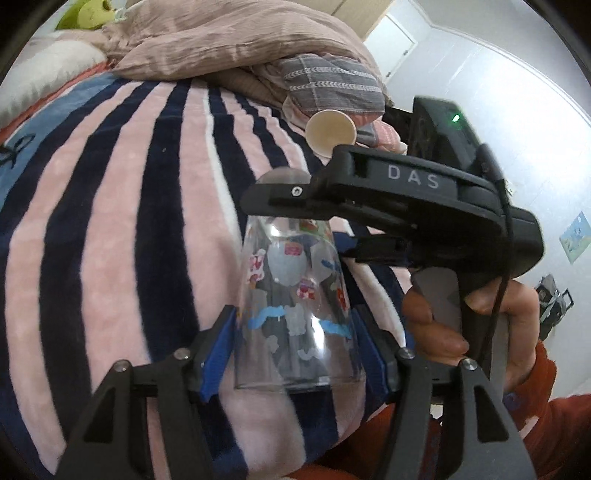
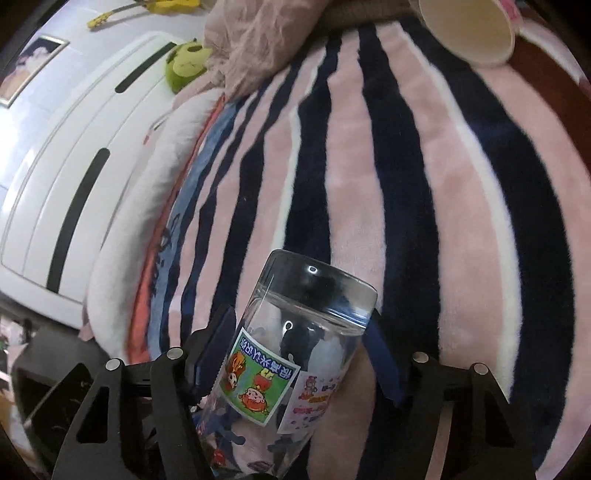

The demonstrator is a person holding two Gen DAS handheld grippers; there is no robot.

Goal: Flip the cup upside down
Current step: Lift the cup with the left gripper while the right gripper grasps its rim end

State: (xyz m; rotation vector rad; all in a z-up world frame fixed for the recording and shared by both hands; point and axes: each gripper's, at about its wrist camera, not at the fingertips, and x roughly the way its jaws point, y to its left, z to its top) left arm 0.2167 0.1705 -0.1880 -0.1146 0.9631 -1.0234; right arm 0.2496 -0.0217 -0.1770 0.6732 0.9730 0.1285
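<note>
A clear glass cup with cartoon stickers stands upside down, thick base up, over the striped blanket. My left gripper has its blue pads on both sides of the cup's lower part, near the rim. My right gripper reaches in from the right and holds the cup near its base. In the right wrist view the cup sits tilted between my right gripper's fingers, base pointing away. A paper cup lies on its side further back; it also shows in the right wrist view.
Crumpled pink and grey bedding is piled at the back. A green plush toy lies by a white cabinet. A hand in an orange sleeve holds the right gripper's handle.
</note>
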